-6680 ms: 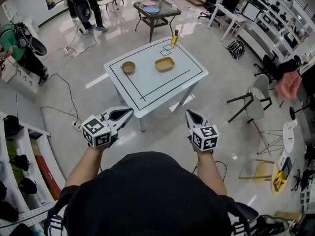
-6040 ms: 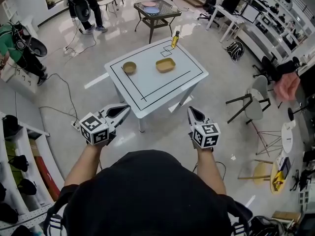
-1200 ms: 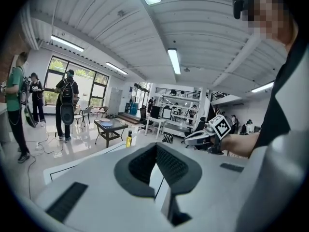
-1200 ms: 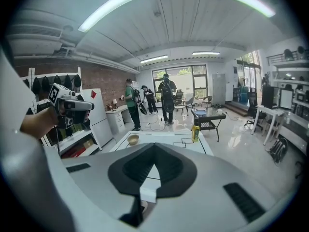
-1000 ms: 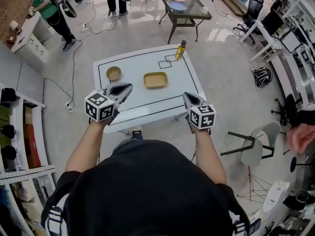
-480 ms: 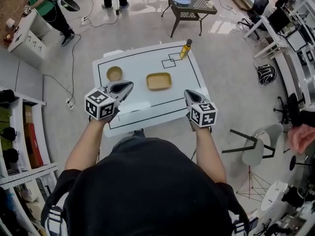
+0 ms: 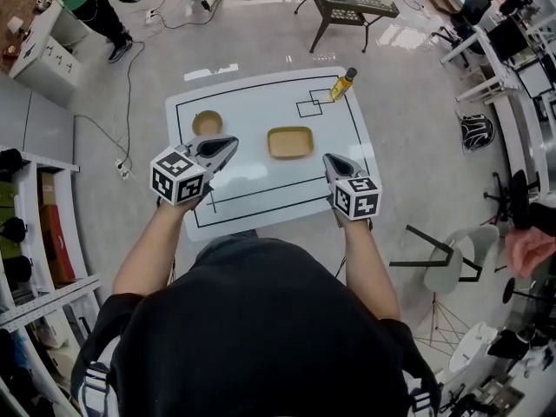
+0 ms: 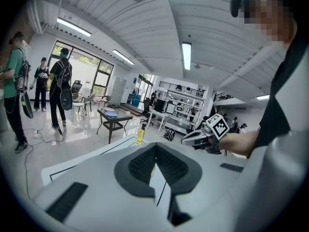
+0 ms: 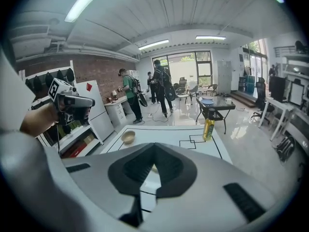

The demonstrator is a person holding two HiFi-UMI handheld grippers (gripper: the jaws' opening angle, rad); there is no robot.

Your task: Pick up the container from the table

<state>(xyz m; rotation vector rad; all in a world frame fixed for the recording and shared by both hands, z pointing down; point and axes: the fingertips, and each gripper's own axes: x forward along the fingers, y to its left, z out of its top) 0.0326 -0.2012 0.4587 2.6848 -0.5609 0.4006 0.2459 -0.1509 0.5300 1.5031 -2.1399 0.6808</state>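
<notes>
On white table: shallow rectangular tan container; left gripper, right gripper clenched, empty.

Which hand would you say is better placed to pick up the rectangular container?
Right, probably: the right tool sits nearer the container than the left tool, though barely. Both are shut.

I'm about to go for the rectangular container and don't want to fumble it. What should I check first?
1. Rectangular container flat on the table, unobstructed: ok.
2. Round bowl and yellow bottle stand apart from it: ok.
3. Right gripper jaws apart for a grasp: not ok, together, empty.
4. Left gripper jaws apart: not ok, together, empty.
5. A gripper at the container's rim: not ok, both short of it.
</notes>
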